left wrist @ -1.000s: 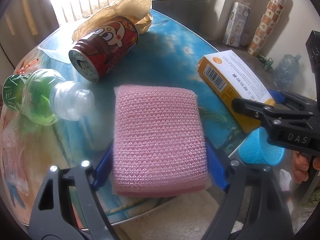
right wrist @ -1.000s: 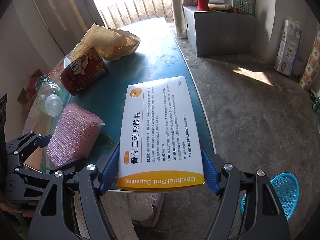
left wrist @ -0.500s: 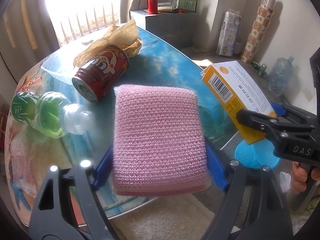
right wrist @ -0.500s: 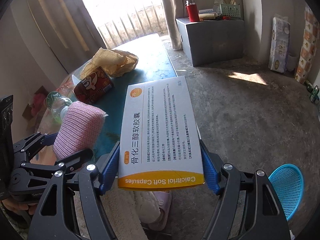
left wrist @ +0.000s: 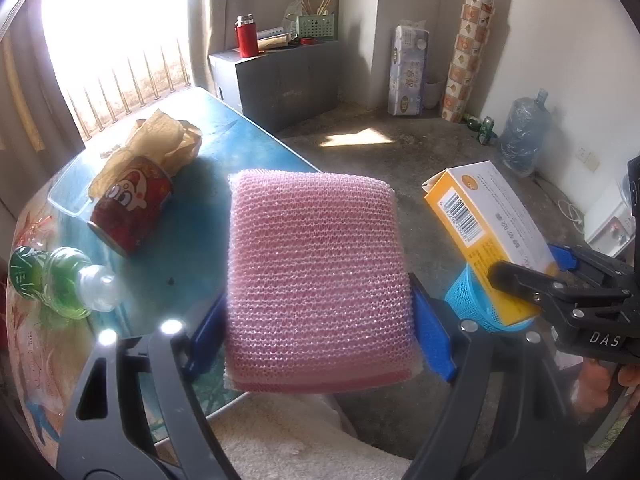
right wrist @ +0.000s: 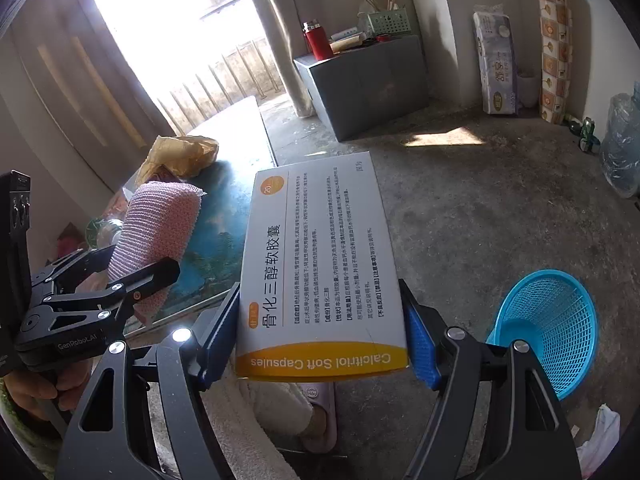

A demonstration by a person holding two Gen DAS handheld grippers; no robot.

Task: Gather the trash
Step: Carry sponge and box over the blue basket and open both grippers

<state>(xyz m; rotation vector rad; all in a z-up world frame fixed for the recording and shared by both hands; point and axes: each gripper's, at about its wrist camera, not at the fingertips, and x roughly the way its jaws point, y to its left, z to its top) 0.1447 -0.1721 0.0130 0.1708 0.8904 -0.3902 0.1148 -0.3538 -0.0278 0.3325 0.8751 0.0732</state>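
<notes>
My left gripper (left wrist: 316,332) is shut on a pink knitted sponge (left wrist: 316,280), held in the air past the table's edge. The blue pads press both its sides. My right gripper (right wrist: 320,340) is shut on a white and orange capsule box (right wrist: 316,264), also lifted off the table. In the right wrist view the sponge (right wrist: 154,232) and left gripper (right wrist: 100,284) are at the left. In the left wrist view the box (left wrist: 488,232) hangs over a blue mesh basket (left wrist: 476,304) on the floor. That basket (right wrist: 552,328) stands at the lower right of the right wrist view.
On the blue table (left wrist: 188,264) lie a red can (left wrist: 132,208), a green plastic bottle (left wrist: 60,284) and crumpled brown paper (left wrist: 156,144). A grey cabinet (left wrist: 280,80) stands behind it. A slipper (right wrist: 320,412) lies on the concrete floor below the box.
Both grippers have lifted and swung right, away from the table and out over the floor, each with its object. The blue basket has come closer in both views.
</notes>
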